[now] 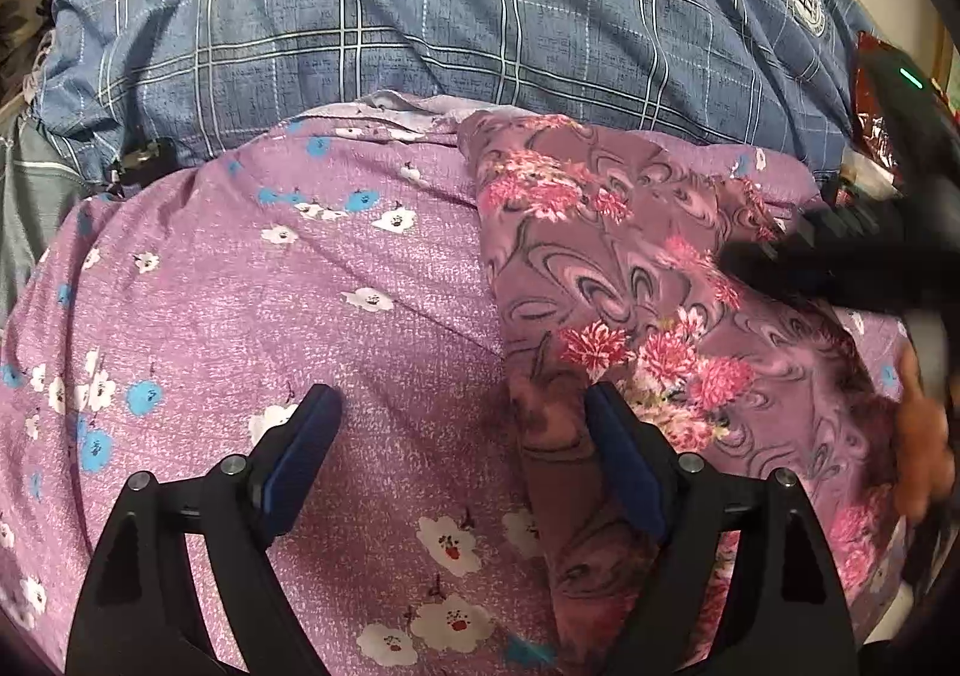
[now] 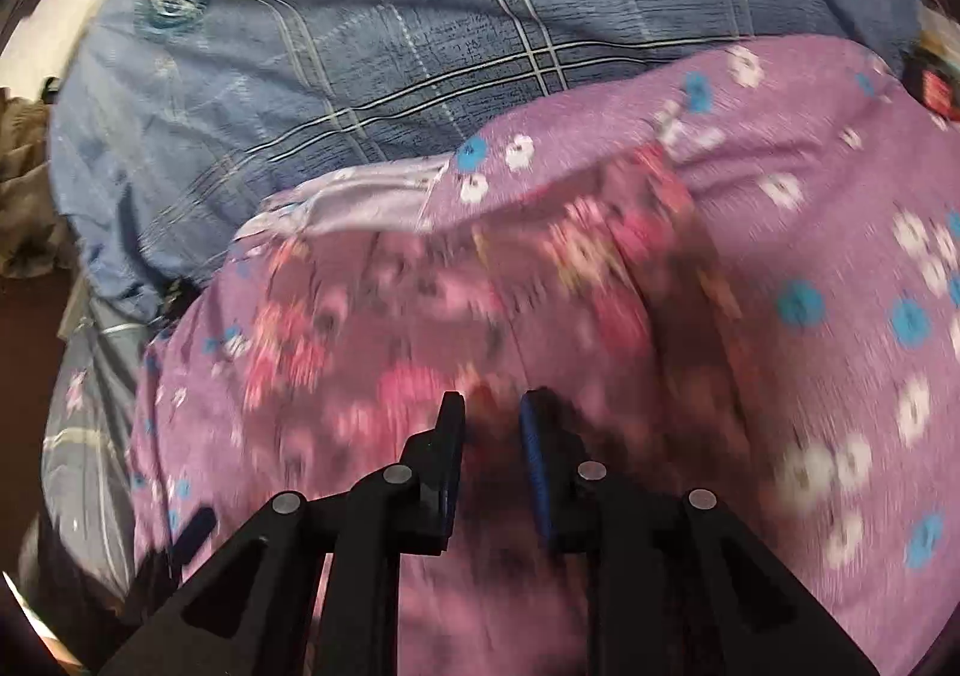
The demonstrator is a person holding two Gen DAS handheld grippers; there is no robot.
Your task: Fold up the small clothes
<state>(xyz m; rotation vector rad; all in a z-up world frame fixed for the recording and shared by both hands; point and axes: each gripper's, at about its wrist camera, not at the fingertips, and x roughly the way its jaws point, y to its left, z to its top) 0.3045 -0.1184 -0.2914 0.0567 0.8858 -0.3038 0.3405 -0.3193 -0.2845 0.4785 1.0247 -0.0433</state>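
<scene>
A mauve garment with pink flowers and swirls (image 1: 630, 280) lies on a lilac cloth with white and blue flowers (image 1: 270, 280). My left gripper (image 1: 462, 406) is open just above the cloths, its right finger at the mauve garment's left edge. The right gripper (image 1: 840, 250) shows as a dark blurred shape over the garment's right side. In the right wrist view, the right gripper (image 2: 492, 406) has its jaws close together with the mauve garment (image 2: 420, 316) between them. That view is motion-blurred. The lilac cloth (image 2: 810, 256) spreads to the right.
A blue plaid bed sheet (image 1: 420, 15) covers the surface behind the cloths and shows in the right wrist view (image 2: 360, 45). A red shiny packet (image 1: 870, 93) lies at the far right. A hand (image 1: 924, 436) is at the right edge.
</scene>
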